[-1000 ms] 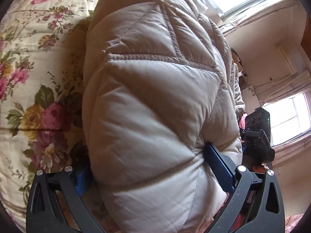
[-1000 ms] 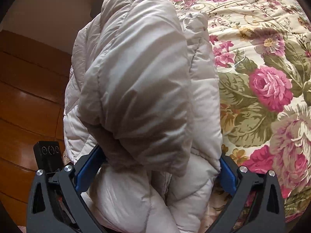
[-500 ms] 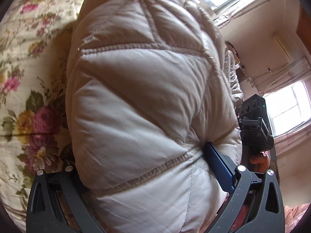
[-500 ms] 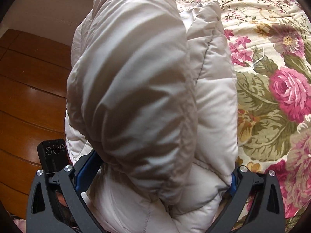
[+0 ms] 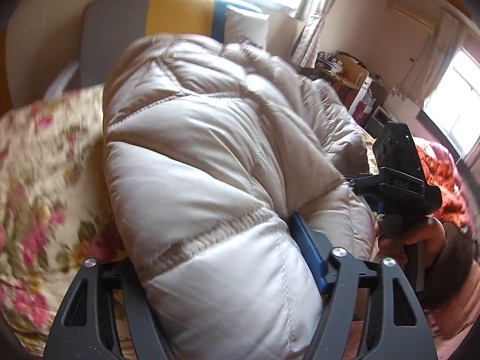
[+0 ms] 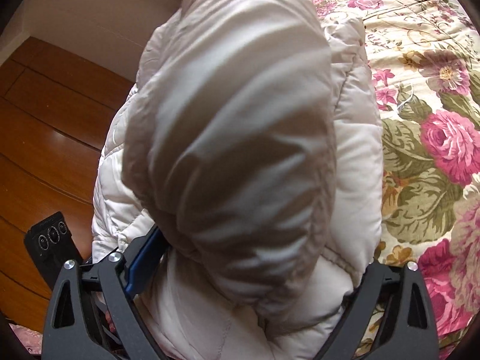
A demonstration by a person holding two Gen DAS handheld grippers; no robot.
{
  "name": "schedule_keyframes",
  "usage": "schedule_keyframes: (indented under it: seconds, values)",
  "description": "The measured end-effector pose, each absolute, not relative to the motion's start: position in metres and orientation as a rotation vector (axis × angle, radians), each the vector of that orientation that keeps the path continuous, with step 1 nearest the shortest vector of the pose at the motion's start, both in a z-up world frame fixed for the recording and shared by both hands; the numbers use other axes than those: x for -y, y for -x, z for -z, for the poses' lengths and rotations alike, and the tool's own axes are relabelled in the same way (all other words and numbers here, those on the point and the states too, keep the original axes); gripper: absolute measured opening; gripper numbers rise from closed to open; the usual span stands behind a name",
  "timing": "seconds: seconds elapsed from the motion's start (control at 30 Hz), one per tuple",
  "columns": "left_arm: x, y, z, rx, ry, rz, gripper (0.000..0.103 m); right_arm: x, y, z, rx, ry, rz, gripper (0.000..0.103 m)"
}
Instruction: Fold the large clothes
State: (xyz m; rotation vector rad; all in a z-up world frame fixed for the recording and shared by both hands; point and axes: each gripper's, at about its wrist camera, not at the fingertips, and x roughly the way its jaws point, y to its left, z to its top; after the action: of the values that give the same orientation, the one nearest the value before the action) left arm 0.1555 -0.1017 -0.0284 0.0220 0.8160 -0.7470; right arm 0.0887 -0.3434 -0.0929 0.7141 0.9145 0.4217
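both tongs, left tongs [image 5: 228, 273] and right tongs [image 6: 249, 279], are closing on the folded puffer coat [image 5: 210, 162] bulging between them (over the floral bed [image 6: 426, 138]); squeeze evenly, keeping the 2 layers stacked.

Puffer jacket [image 5: 210, 180] hides left gripper's [image 5: 222, 258] left finger; in right wrist view it covers right gripper's [image 6: 249, 273] right pad too. Floral bedspread [image 5: 39, 165] smeared w/ blur. Jacket's near end cut off at bottom edge.
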Motion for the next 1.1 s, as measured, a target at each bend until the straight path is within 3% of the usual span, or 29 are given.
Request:
schedule_keyframes:
  seconds: [0.23,0.53,1.1]
  values:
    - [0.105,-0.134,0.002,-0.673,-0.113,0.736,0.059,0.342,-0.064,0.096,-0.817,-0.800,-0.477,0.080]
    - [0.075,-0.120,-0.021,-0.526,-0.172,0.708,0.057,0.333,-0.053,0.105,-0.724,-0.868,-0.588,0.078]
    - [-0.026,-0.132,-0.038,-0.429,-0.131,0.478,0.056,0.242,-0.142,0.081,-0.700,-0.720,-0.798,0.077]
